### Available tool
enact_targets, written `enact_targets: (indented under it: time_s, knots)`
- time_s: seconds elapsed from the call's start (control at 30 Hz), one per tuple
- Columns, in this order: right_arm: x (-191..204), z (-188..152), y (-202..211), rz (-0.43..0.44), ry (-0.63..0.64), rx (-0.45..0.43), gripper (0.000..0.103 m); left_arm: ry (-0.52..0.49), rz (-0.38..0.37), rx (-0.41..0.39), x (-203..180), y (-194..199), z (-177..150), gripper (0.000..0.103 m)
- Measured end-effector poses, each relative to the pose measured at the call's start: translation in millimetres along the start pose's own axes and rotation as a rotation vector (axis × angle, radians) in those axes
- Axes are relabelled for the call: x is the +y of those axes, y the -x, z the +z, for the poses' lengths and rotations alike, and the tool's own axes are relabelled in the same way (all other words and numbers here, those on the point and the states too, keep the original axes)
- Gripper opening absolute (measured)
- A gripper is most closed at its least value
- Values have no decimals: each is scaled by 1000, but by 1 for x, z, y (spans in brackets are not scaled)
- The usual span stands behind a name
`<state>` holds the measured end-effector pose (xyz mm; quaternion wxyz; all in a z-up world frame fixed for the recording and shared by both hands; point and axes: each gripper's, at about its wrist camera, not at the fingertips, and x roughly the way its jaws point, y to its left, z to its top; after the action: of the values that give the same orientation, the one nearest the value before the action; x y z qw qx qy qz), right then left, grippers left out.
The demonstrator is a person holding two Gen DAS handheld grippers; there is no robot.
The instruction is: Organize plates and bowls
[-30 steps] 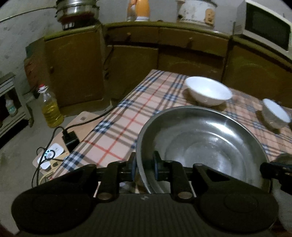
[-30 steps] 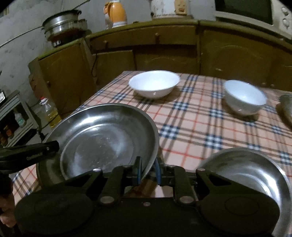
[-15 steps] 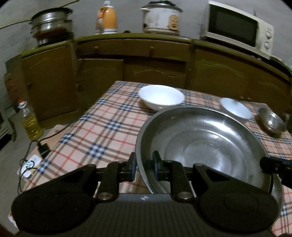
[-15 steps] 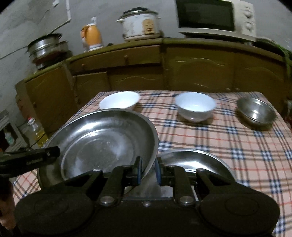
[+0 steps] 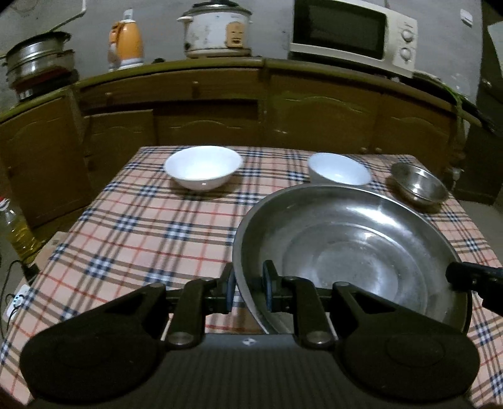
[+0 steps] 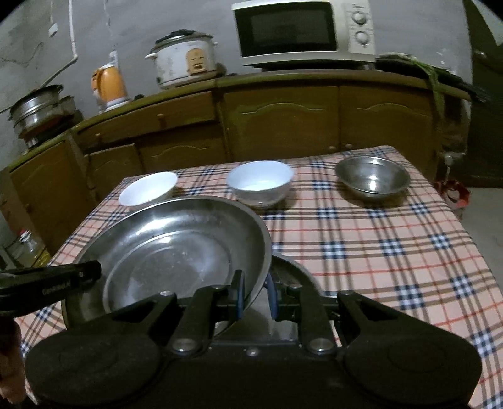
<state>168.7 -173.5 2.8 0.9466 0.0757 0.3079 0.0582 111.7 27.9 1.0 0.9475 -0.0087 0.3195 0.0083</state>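
A large steel plate (image 5: 352, 248) hangs over the plaid-covered table (image 5: 141, 226), held by both hands. My left gripper (image 5: 250, 291) is shut on its near-left rim. My right gripper (image 6: 255, 294) is shut on the opposite rim of the steel plate (image 6: 169, 251); its tip also shows as the right gripper (image 5: 471, 280). Under the held plate lies a second steel plate (image 6: 290, 270), mostly hidden. At the far side stand a wide white bowl (image 5: 202, 171), a deeper white bowl (image 5: 339, 170) and a small steel bowl (image 5: 419, 187).
Brown cabinets (image 5: 220, 126) run behind the table, carrying a microwave (image 5: 352, 34), a rice cooker (image 5: 217, 30), an orange kettle (image 5: 125, 44) and stacked pots (image 5: 37, 63). An oil bottle (image 5: 15, 229) stands on the floor left of the table.
Both grippers have carried the large steel plate to the right across the table, keeping their grip. It now hangs over the second steel plate, and the small steel bowl has come into view.
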Motion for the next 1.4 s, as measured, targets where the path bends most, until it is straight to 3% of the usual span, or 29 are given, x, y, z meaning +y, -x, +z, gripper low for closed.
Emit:
enact_targets:
  time_s: [0.5,1.4]
  knots:
    - [-41,-15,3,-54,-62,11,21,-66,-53,33,-36,-10,-10,19]
    - [-46,-39,-31,-60,-65,101,21,-63,-39,138,-37,-39,-31,19]
